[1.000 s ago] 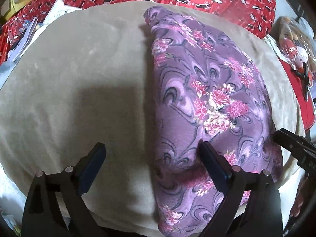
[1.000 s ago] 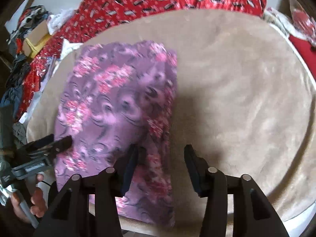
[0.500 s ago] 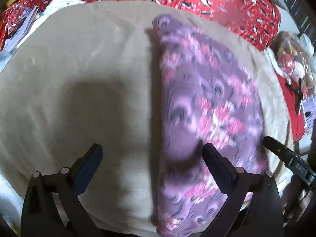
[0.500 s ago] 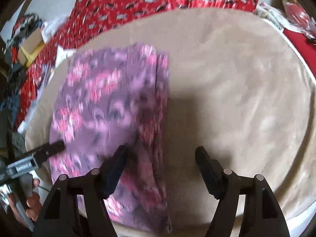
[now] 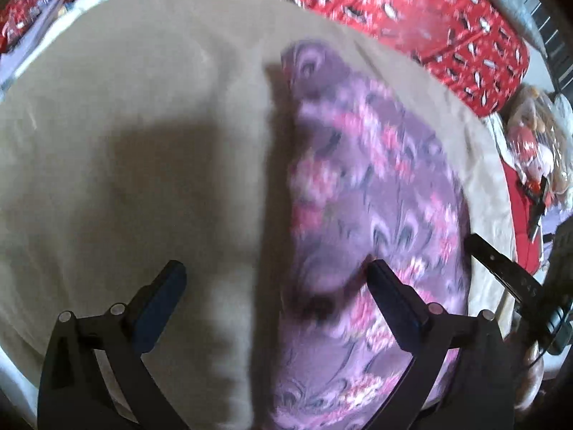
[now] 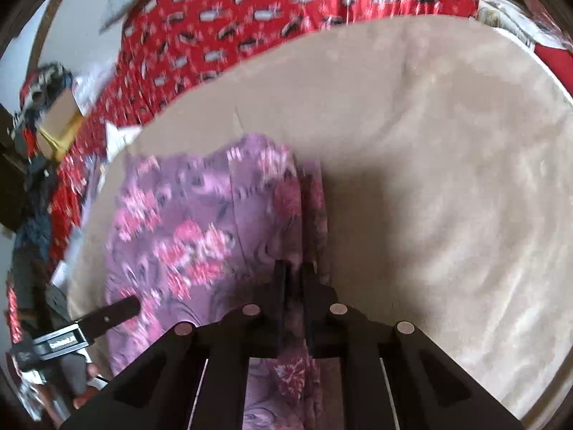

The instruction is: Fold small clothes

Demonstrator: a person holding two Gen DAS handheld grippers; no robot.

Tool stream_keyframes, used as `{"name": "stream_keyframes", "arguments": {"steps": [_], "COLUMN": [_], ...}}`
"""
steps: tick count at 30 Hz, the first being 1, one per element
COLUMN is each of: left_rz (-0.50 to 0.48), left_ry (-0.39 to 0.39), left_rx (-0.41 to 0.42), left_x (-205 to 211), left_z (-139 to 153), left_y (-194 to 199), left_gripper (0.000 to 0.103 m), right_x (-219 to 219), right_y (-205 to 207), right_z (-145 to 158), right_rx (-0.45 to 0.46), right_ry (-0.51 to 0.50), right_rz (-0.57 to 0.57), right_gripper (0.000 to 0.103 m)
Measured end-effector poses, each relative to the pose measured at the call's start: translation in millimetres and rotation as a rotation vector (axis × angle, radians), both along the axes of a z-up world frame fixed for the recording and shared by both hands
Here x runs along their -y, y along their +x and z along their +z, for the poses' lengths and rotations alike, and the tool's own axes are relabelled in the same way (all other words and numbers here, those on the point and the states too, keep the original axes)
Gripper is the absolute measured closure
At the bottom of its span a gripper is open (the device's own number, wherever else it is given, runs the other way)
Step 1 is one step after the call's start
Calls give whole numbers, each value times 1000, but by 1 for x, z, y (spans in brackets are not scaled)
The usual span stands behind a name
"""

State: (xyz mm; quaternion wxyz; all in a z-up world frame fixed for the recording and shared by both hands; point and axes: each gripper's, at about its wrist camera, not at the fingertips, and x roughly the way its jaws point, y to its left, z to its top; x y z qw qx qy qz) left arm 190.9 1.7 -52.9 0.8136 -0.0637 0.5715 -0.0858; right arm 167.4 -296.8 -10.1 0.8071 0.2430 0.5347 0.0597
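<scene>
A folded purple floral garment (image 5: 372, 215) lies lengthwise on a beige blanket (image 5: 143, 143). In the left wrist view my left gripper (image 5: 275, 286) is open, its right finger over the garment's near left part and its left finger over bare blanket. In the right wrist view my right gripper (image 6: 293, 279) is shut on the garment's (image 6: 200, 236) right edge near its near end. The left gripper (image 6: 107, 313) shows at the garment's left side. The right gripper's tip shows at the garment's right edge in the left wrist view (image 5: 494, 261).
A red patterned cover (image 5: 394, 3) lies beyond the blanket. A doll in plastic wrap (image 5: 533, 143) is at the right. Papers (image 5: 32, 36) and a cardboard box (image 6: 61, 122) are at the far left. The blanket's right half (image 6: 447, 179) bears nothing.
My right gripper has closed from open onto the garment's right edge. Both views have shifted forward and are blurred. The left gripper stays open.
</scene>
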Motion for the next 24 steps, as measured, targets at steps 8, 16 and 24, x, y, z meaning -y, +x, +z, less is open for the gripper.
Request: {"name": "stream_keyframes", "arguments": {"steps": [8,16,24], "left_rz": [-11,-66,-79], "left_ry": [16,47,67], "left_rx": [-55,6,-35], "left_x": [12,12,8], "left_z": [-17,4,-18], "left_y": [18,-9,-35], "left_gripper": [1,1,1], "right_x": [-23,-18,-25], "right_y": [11,-12,-45], "right_z": [-16,15,-4], "right_rx": [-12,-23,-72], "right_ry": [-223,-292,-387], "right_rz": [103,178,204], "right_gripper": [75,51,30]}}
